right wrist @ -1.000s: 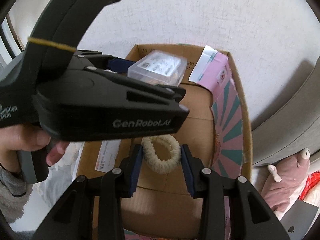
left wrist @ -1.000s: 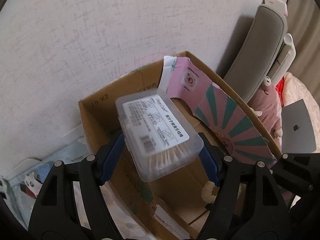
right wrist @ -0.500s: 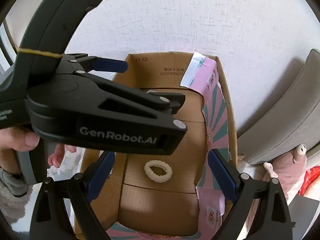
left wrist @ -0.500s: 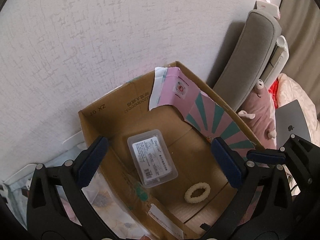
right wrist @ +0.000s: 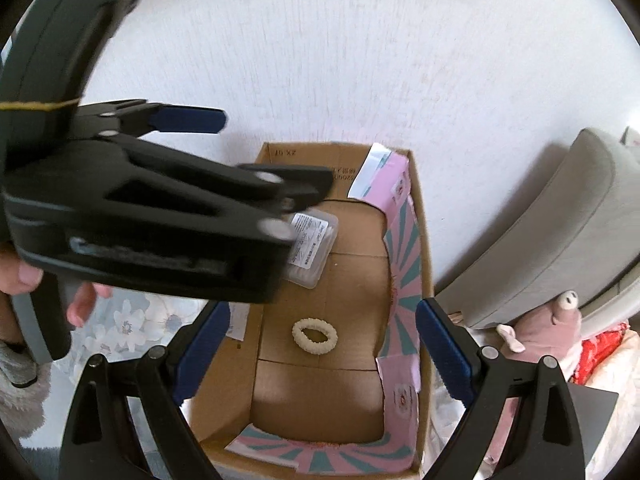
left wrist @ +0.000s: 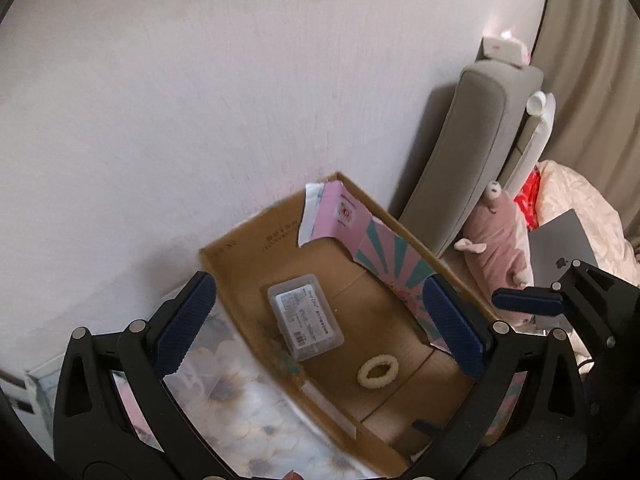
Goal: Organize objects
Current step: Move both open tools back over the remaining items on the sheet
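Observation:
An open cardboard box (left wrist: 240,248) (right wrist: 422,216) stands against the white wall. A clear plastic box of cotton swabs (left wrist: 305,316) (right wrist: 314,246) lies flat on its floor. A cream hair tie (left wrist: 377,371) (right wrist: 315,336) lies on the floor nearer me. My left gripper (left wrist: 320,332) is open and empty, high above the box. My right gripper (right wrist: 322,354) is open and empty above the box's near half. The left gripper's body (right wrist: 160,216) crosses the right wrist view and hides part of the swab box.
A pink and teal printed liner (left wrist: 384,248) (right wrist: 404,280) lines the box's right wall. A grey cushion (left wrist: 472,152), a pink plush toy (left wrist: 496,236) and a grey laptop (left wrist: 560,248) lie to the right. A floral cloth (left wrist: 240,392) lies left of the box.
Both grippers opened and let go: the swab box and the hair tie dropped onto the box floor. Both grippers then rose away from the box.

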Motion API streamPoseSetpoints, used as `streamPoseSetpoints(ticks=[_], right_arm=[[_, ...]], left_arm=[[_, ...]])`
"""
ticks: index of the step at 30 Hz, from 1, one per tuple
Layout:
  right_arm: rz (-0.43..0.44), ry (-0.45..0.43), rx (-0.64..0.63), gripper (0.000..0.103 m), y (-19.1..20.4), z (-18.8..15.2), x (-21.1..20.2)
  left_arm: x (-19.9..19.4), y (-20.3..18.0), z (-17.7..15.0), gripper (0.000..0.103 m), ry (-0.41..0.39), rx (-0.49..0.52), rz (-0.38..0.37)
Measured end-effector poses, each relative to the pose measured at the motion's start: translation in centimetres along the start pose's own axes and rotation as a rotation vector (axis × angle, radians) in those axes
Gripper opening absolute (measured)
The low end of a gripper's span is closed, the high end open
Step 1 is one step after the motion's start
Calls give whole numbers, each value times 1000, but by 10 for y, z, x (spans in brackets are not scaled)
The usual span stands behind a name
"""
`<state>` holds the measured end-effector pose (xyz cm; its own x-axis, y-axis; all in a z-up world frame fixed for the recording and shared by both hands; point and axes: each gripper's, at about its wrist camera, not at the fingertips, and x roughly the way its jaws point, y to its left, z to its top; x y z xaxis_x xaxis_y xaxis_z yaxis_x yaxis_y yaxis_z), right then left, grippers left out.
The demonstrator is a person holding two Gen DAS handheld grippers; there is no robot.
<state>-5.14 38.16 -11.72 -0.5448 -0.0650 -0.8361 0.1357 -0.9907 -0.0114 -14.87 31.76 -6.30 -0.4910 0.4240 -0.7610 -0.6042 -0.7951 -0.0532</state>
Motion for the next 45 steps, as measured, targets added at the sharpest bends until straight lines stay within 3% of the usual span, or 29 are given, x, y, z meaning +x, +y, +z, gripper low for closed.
streamPoseSetpoints(ticks=[8, 13, 22, 33, 45], right_arm=[[-13, -76, 34, 93, 22, 6, -44], [-26, -137, 51, 93, 48, 17, -66], [33, -197, 18, 93, 117, 35, -65], [75, -230, 42, 93, 178, 36, -63], [43, -249, 83, 93, 205, 24, -53]], left_arm=[[-76, 22, -9, 103, -67, -36, 8], [-115, 45, -24, 103, -109, -55, 60], [-175, 117, -66, 103, -139, -127, 135], [-218, 187, -128, 103, -158, -215, 229], [-222, 218, -173, 103, -143, -245, 259]])
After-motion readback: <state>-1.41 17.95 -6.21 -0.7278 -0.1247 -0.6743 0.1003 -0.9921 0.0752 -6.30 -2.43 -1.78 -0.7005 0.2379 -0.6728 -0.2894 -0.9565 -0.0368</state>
